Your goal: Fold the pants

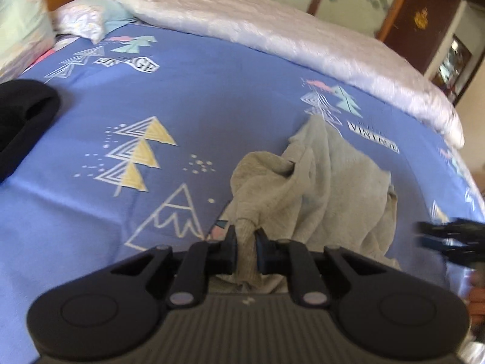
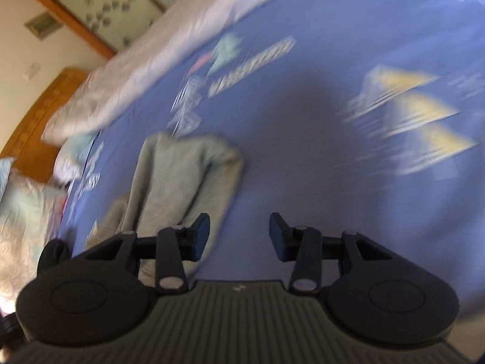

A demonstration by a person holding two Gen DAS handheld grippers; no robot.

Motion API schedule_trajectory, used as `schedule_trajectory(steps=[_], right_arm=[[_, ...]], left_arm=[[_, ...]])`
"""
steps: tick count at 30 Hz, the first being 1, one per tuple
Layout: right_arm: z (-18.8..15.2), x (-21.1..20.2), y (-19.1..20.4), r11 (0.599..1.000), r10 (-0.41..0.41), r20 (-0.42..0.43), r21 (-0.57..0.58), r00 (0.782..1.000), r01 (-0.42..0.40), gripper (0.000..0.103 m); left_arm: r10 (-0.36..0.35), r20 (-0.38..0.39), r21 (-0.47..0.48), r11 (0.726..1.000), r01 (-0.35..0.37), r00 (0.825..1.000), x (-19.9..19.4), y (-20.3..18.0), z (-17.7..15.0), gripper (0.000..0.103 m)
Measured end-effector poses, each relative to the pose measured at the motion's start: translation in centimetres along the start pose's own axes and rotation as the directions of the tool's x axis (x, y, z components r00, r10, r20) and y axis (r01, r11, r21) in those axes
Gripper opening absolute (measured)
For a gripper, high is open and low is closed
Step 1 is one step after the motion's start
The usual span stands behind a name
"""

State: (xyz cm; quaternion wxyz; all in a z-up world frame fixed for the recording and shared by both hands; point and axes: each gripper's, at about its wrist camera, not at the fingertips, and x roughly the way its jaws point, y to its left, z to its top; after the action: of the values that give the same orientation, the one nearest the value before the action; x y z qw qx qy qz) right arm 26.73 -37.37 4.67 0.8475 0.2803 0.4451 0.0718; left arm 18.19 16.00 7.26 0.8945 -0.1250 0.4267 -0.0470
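With the left gripper [image 1: 245, 242] clenched on a bunched edge of the grey pants [image 1: 327, 188], crumpled near the bed's [image 1: 212, 97] near edge, spreading looks underway, so the right gripper [image 2: 239, 233], jaws apart and empty, likely needs a 2nd hold.

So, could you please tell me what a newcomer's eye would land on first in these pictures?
Probably the crumpled grey pants lying on the blue sheet printed with triangle trees. Next, the left tool low in its view, shut on a bunched strip of that grey fabric. Then the right tool, open over bare sheet just right of the pants, in a heavily blurred picture.
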Motion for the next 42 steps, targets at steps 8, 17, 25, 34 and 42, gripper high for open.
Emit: schedule_trajectory(steps=[8,17,25,34,42], right_arm=[[-0.1,3.6,4.8,0.979,-0.085,0.0,-0.187,0.996,0.084,0.004],[2.8,-7.9,12.5,0.385,-0.126,0.771,-0.542,0.625,0.747,0.004],[-6.0,-15.1,3.6,0.367,-0.117,0.654,-0.671,0.747,0.644,0.017],[-8.5,-14.6,-2.3,0.717,-0.282,0.364,-0.535,0.888,0.447,0.018],[4.6,-9.6,-9.9,0.966,-0.258,0.236,0.053,0.937,0.253,0.064]], left_arm=[[-0.013,0.03,-0.069,0.997,0.015,0.999,-1.2,1.5,0.9,0.011],[-0.017,0.066,-0.151,0.988,0.027,0.998,-2.6,3.8,0.8,0.011],[-0.019,0.078,-0.195,0.98,0.034,0.997,-4.3,6.0,-0.2,0.011],[-0.037,0.081,-0.203,0.978,0.052,0.996,-5.8,6.5,-1.8,0.011],[-0.044,0.087,-0.238,0.969,0.063,0.995,-6.6,6.0,-2.1,0.011]])
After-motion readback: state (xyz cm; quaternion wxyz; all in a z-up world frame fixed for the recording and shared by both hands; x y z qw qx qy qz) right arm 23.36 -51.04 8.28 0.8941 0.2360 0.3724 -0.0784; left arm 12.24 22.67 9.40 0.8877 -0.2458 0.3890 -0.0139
